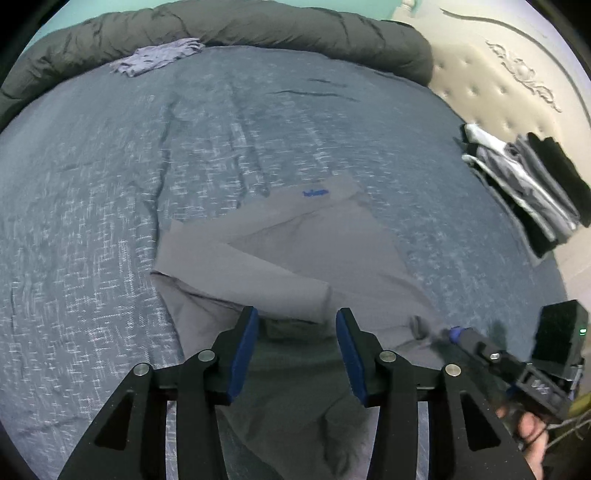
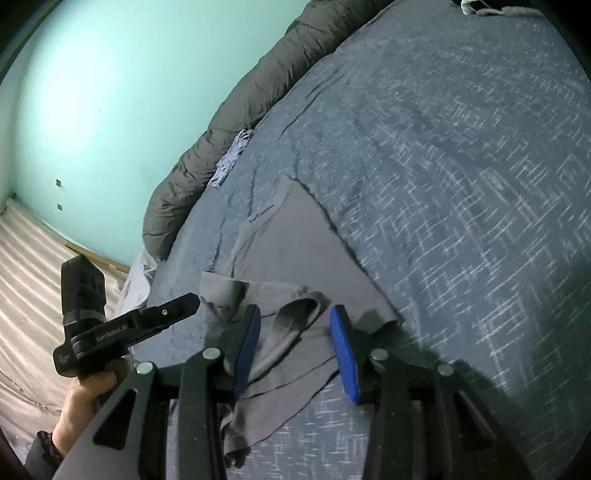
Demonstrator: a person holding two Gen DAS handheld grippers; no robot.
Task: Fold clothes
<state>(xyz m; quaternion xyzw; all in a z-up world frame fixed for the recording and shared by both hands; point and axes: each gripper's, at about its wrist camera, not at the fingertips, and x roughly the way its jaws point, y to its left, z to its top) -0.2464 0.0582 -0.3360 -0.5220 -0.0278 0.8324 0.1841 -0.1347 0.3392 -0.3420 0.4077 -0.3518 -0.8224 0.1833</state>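
Both sets of fingers are spread apart with nothing between the blue pads. The left gripper [image 1: 295, 332] hangs over the near part of the grey T-shirt [image 1: 280, 251], pads straddling a darker fold of cloth, though I can't tell if the tips touch the fabric. The right gripper [image 2: 295, 332] hovers just above the bunched near end, where a sleeve or hem curls up into a little loop right between its pads.

Moving outward: the shirt lies on the blue patterned bedspread [image 1: 110, 184], near the edge of the bed where the person stands. Its long axis runs away from the fingers toward the far side of the bed, with the collar end and its small blue label [image 1: 315, 192] farthest off. It looks partly folded, since one flap lies slanted across the body, but the near end is rumpled and loose.

So the relation that matters: the cloth stretches straight ahead of both grippers, messy end closest. The right one looks nearer to that curled bit, while the left sits over the flatter middle. In the left view the right gripper shows off at the shirt's right side.

Farther out, a stack of folded clothes [image 1: 524, 184] sits by the padded headboard [image 1: 491, 85], a small crumpled grey-blue garment [image 1: 159, 57] lies at the far edge, and a dark rolled duvet [image 1: 258, 26] runs along behind it
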